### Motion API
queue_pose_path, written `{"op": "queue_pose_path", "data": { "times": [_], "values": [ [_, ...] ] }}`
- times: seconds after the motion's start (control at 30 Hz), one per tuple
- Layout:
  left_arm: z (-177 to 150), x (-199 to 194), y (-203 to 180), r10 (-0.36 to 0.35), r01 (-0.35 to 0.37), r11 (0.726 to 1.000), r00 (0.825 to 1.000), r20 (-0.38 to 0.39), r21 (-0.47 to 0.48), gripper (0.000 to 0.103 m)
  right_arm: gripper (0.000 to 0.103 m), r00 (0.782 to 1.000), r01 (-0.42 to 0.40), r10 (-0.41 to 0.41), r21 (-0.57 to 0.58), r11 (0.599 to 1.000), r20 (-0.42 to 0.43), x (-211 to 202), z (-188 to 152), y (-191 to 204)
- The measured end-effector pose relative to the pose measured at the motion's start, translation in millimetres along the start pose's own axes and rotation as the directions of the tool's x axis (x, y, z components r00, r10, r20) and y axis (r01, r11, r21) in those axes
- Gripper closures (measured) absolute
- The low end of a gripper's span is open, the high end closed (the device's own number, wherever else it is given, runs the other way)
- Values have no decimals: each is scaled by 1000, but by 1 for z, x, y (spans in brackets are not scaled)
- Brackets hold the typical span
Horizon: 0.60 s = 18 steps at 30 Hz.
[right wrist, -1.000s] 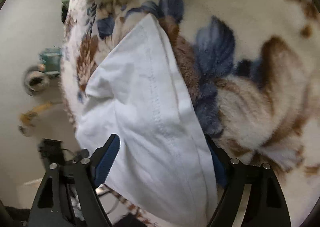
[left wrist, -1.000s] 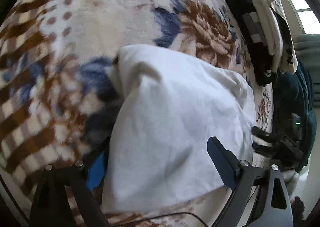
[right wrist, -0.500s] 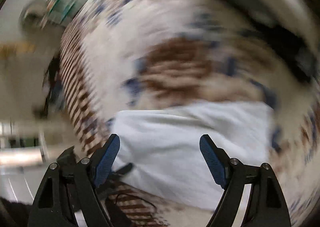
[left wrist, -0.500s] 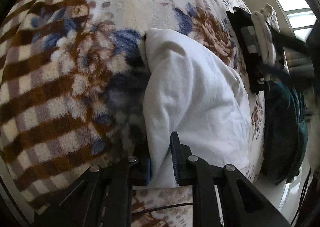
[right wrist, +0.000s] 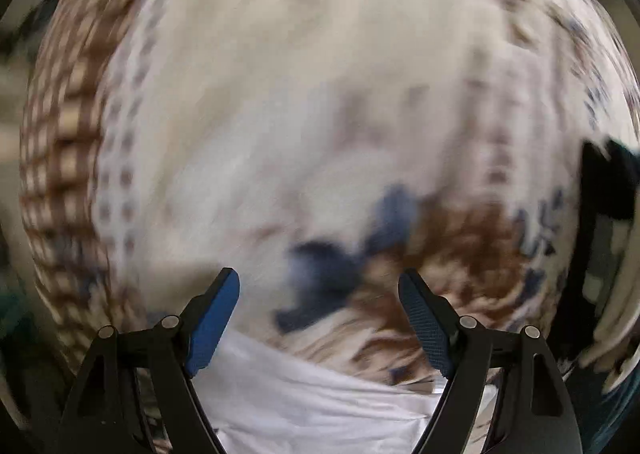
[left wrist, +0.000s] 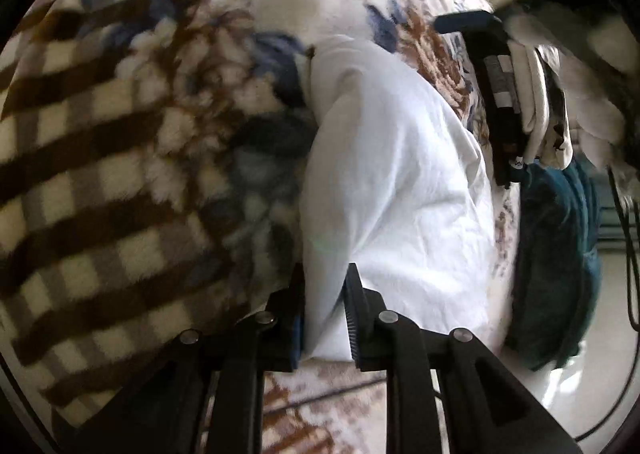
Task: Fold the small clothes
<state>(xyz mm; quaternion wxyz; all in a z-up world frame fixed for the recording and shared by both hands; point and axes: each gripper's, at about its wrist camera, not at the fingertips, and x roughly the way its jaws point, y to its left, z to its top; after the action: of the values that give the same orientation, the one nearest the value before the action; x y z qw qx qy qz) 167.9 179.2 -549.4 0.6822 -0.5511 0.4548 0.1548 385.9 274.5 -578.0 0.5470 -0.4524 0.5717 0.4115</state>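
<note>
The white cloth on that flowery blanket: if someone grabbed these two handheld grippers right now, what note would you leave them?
Left gripper: jaws have just been closing, now pinched on the near edge of the folded white cotton garment.
Right gripper: open, empty, over the fuzzy brown, blue and cream floral blanket; that view is blurred.
Stack of folded dark and cream clothes: at the blanket's far right edge.
Done: white garment looks folded.
Left: probably carry it to the stack.

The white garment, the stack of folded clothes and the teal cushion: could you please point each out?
white garment (left wrist: 396,182), left wrist view, middle of its top panel
stack of folded clothes (left wrist: 528,102), left wrist view, cream layer
teal cushion (left wrist: 556,254), left wrist view, its side
</note>
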Motion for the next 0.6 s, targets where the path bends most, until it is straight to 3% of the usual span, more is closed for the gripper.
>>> {"op": "queue_pose_path", "data": {
  "times": [0.07, 0.17, 0.2, 0.33, 0.47, 0.5, 0.53, 0.57, 0.6],
  "values": [
    [5, -13, 7, -16, 15, 999, 1000, -22, -45, 74, 19, 992, -122, 121, 77, 990, 20, -18, -8, -22],
    [20, -42, 20, -57, 60, 991, 998, 25, -117, 40, 19, 981, -190, 176, 226, 955, 83, -41, -43, -64],
    [27, -48, 22, -75, 80, 988, 996, 41, -132, 39, 19, 976, -214, 191, 279, 936, 107, -47, -58, -80],
    [67, -41, 21, -112, 116, 984, 993, 41, -133, 39, 19, 958, -281, 213, 502, 818, 189, -49, -142, -153],
    [98, 7, 3, -106, 97, 989, 992, -73, -109, 40, 19, 960, -280, 217, 668, 690, 179, -24, -227, -208],
    [102, 14, -3, -98, 92, 991, 993, -63, -101, 42, 19, 961, -275, 213, 695, 665, 176, -17, -245, -216],
    [105, 16, -10, -91, 87, 993, 995, -43, -75, 45, 19, 962, -269, 213, 723, 636, 171, -4, -264, -218],
    [108, 15, -18, -68, 68, 997, 998, -13, -36, 70, 19, 962, -269, 217, 739, 617, 169, 3, -277, -222],
    [110, 14, -28, -41, 41, 999, 999, 7, 22, 81, 19, 961, -269, 222, 756, 596, 166, 12, -289, -224]
  ]
}}
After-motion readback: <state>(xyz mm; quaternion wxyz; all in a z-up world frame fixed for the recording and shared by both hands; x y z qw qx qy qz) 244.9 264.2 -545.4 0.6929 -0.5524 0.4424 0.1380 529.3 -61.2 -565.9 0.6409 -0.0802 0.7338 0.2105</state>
